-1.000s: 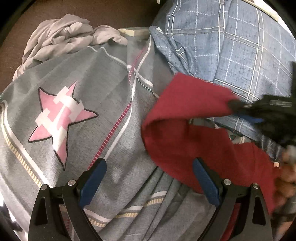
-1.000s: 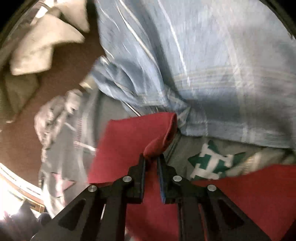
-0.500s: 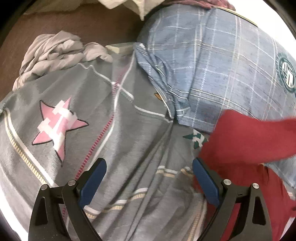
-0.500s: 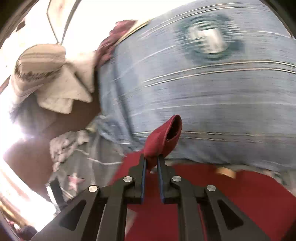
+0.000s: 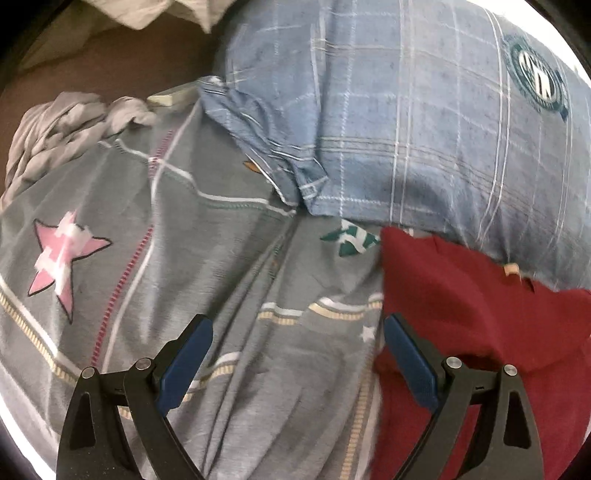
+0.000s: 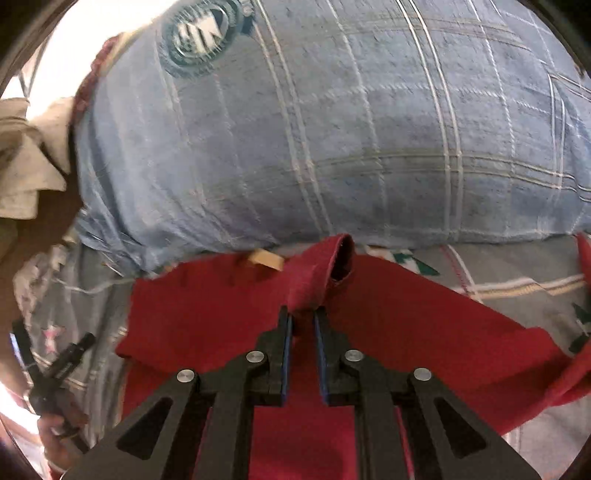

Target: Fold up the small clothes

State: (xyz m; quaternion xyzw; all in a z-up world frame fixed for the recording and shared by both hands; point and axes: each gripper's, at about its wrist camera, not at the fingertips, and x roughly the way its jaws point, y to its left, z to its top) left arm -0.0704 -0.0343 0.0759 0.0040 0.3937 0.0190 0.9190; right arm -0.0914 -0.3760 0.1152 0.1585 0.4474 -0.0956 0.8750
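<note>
A dark red garment (image 5: 461, 314) lies on a grey bedspread with star prints (image 5: 184, 240), below a blue plaid pillow (image 5: 406, 129). My right gripper (image 6: 303, 314) pinches an upright fold of the red garment (image 6: 221, 314) between its pads, and its jaws are starting to open. A tan tag (image 6: 266, 260) shows at the garment's far edge. My left gripper (image 5: 297, 321) stands wide open above the bedspread with nothing between its fingers, its right finger beside the red garment's left edge. It also appears at lower left in the right wrist view as the left gripper (image 6: 55, 369), held by a hand (image 6: 59, 435).
A crumpled light grey garment (image 5: 62, 125) lies at the far left by a brown surface (image 5: 110, 62). Beige cloth (image 6: 22, 166) sits beyond the pillow's left end. The blue pillow (image 6: 332, 147) bears a round green badge (image 6: 199, 33).
The right gripper carried the red fold across to the right, so the garment now lies doubled over at the right. The left gripper's view shifted right, and the right gripper left it.
</note>
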